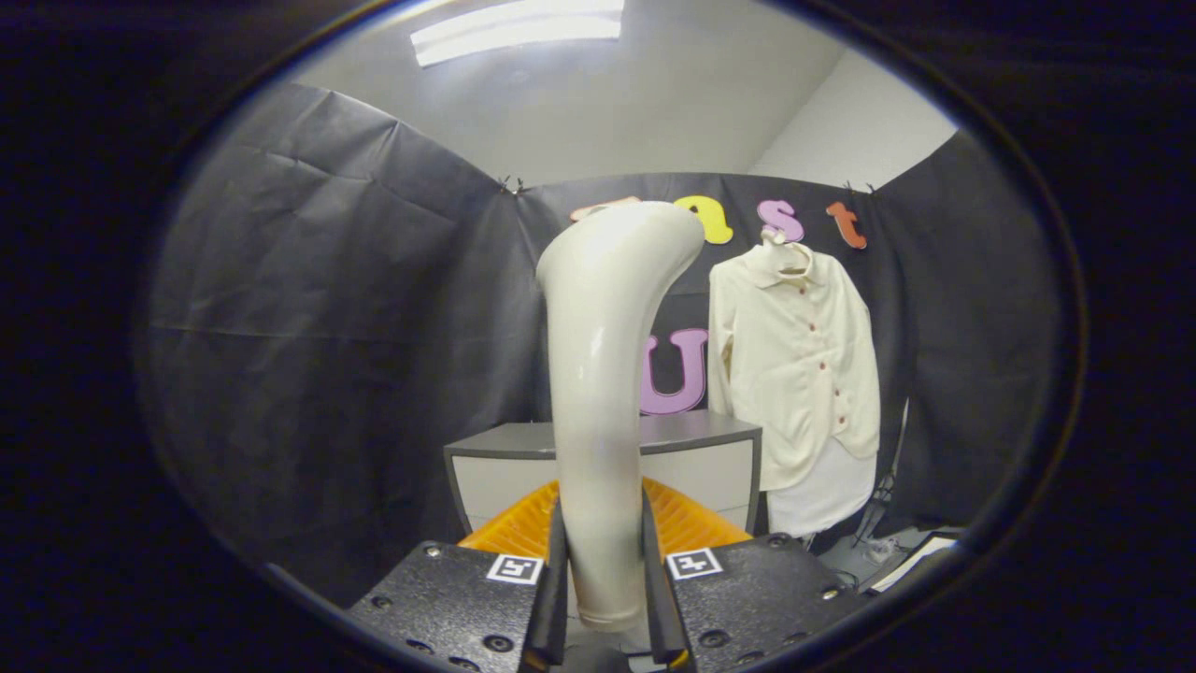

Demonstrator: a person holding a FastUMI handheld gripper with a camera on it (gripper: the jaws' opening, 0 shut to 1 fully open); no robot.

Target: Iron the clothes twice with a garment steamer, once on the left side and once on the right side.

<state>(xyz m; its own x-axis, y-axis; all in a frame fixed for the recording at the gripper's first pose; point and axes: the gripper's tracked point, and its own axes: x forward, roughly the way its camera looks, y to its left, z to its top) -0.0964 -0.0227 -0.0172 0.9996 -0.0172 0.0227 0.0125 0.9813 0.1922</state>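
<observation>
Nearest the camera, the gripper [603,598] is clamped on the garment steamer [603,374], one finger pressing each side of the lower end of its handle, with the jaws drawn narrow around it. From that hold the steamer rises upright between the fingers and curves at the top toward the right, where its head points toward the far wall.

Far and to the right, a cream shirt [794,365] hangs on a hanger against the booth wall, buttoned down the front, well apart from the steamer head. A grey cabinet [710,458] stands to the left of the shirt, behind the steamer. An orange ribbed part [687,519] lies just ahead of the fingers, behind the handle.

Assessment: the steamer body looks like smooth, glossy, rigid plastic, so likely slippery under the pads and top-heavy with the head well above the hold. The grip low on the handle appears adequate, but tilting could let it rotate. The shirt is soft, light fabric and will swing if pushed; neither pass appears begun.
</observation>
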